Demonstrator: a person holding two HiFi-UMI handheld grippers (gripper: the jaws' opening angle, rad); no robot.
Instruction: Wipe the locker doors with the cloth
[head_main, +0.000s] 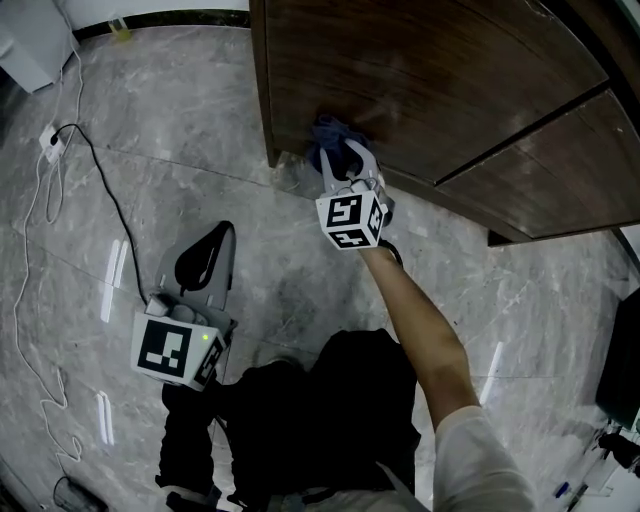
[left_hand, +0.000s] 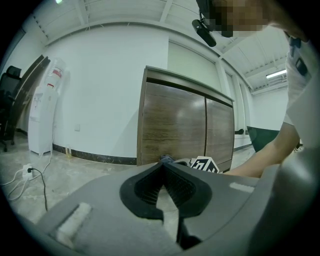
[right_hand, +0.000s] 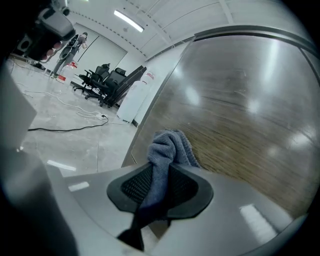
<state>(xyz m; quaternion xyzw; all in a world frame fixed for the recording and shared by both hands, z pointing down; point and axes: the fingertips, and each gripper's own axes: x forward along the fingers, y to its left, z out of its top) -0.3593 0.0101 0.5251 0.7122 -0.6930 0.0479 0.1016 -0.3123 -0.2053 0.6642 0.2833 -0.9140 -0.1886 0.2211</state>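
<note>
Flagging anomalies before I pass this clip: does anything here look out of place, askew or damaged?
Nothing on the locker door looks damaged or askew; the right hand-held gripper grips the grey-blue cloth at it as expected. The one untidy thing is a black cable trailing loose across the floor.

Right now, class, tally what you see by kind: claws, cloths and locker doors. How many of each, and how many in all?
Claws: 2 (left claw, right claw)
Cloth: 1
Locker doors: 2
Total: 5
</note>
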